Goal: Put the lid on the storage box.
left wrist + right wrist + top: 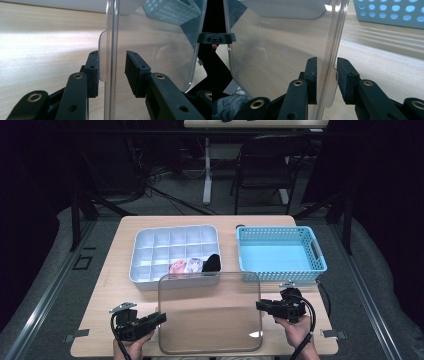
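Clear plastic lid (pixel 210 312) is being held above the table (pixel 100 290), left gripper (pixel 111 71) and right gripper (pixel 327 80) each straddling an edge tab, jaws slightly apart.

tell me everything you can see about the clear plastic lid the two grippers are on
The clear lid is a see-through, glossy plastic rectangle with rounded corners, a raised rim and a small tab on each short side. It sits over the front of the wooden table, its far edge near the grey divided tray. The left gripper straddles its left tab, one pad touching and the other apart. The right gripper straddles its right tab; whether its pads press is unclear.
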Available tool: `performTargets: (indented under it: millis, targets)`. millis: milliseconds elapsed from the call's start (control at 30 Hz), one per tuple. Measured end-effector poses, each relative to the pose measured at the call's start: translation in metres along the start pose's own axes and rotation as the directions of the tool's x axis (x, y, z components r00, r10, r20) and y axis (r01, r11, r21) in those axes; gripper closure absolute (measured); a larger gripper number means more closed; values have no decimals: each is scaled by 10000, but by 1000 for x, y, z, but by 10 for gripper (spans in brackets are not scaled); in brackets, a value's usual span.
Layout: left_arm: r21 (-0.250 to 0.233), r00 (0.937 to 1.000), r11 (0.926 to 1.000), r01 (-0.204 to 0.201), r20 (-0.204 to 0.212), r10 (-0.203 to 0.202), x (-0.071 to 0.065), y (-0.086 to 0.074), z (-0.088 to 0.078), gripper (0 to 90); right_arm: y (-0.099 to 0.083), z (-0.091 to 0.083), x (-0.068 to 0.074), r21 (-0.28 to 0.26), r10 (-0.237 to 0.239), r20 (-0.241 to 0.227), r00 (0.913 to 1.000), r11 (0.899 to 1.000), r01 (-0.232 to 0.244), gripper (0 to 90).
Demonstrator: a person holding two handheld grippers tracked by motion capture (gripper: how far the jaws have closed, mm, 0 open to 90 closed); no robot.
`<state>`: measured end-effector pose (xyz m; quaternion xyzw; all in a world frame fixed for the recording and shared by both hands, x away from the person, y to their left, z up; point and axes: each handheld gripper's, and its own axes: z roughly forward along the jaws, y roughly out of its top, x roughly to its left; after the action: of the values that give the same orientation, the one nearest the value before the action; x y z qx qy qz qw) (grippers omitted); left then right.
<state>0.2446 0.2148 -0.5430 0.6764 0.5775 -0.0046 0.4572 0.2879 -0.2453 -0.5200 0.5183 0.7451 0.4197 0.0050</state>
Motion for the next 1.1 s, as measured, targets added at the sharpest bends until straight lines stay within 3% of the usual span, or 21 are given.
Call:
performTargets:
  millis: [600,900,1100]
  targets:
    - [-668,9999,9976,166,-33,-168,1,9,-14,659,21,-7,17,-390,-104,34,9999,9992,105,722]
    - [-1213,9992,9921,326,-207,-354,11,25,-23,658,46,7,24,-477,-198,-65,9998,9987,195,721]
    - [-1804,9980,9831,322,-473,-414,18,38,-28,656,68,19,28,-500,-193,-217,9996,9986,182,722]
